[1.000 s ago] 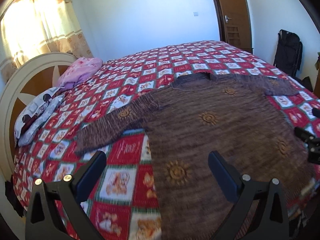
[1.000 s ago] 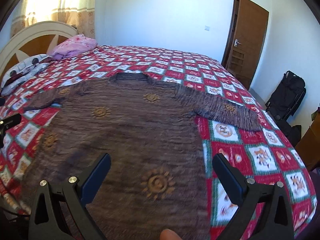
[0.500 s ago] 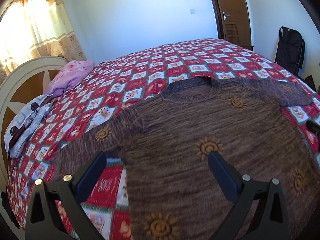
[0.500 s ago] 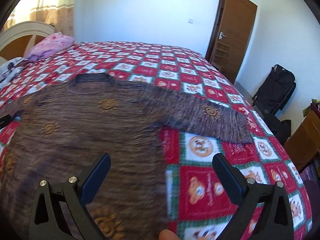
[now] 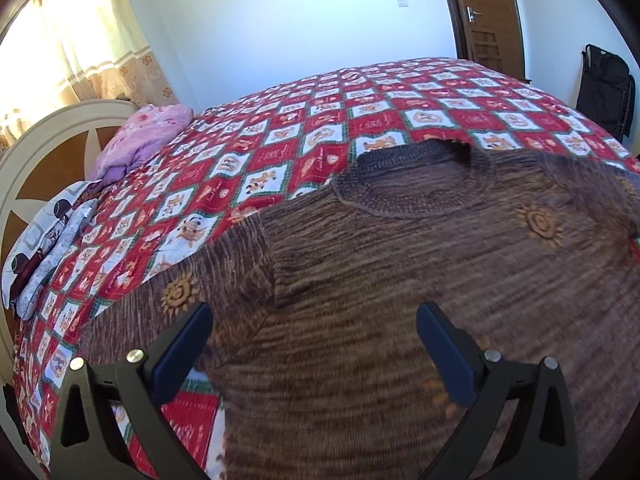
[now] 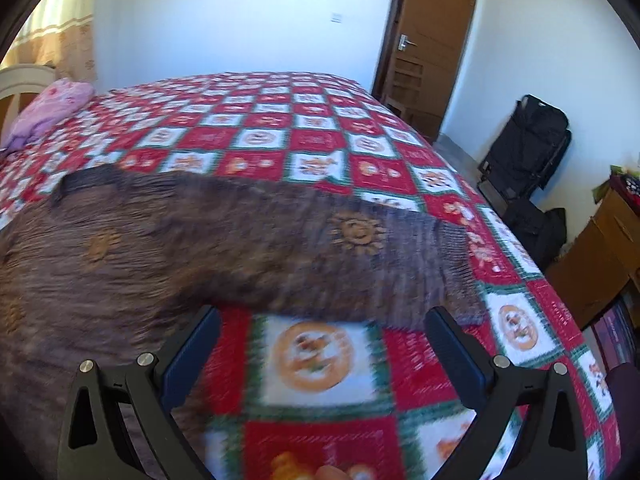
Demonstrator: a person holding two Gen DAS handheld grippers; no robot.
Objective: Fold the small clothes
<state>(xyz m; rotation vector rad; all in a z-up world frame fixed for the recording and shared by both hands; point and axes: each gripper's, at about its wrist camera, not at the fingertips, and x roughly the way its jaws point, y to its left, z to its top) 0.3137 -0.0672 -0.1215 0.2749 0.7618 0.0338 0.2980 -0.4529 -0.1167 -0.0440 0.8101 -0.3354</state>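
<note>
We are at the start of the fold: the brown sweater (image 5: 400, 280) lies flat, face up, on the patchwork bedspread (image 5: 320, 128), both sleeves spread out, nothing folded yet. Left gripper (image 5: 312, 344) hovers over the shoulder seam, fingers wide apart, holding nothing. Right gripper (image 6: 322, 344) hangs just short of the right sleeve (image 6: 380, 256), fingers likewise wide and empty. Next move, we judge: pinch each sleeve near the cuff and bring it across the chest. Loose knit may sag or stretch. Pink pillow (image 5: 140, 136) by the headboard (image 5: 48, 136) sits well apart; black bag (image 6: 524, 148) on the floor. Nothing obstructs.
</note>
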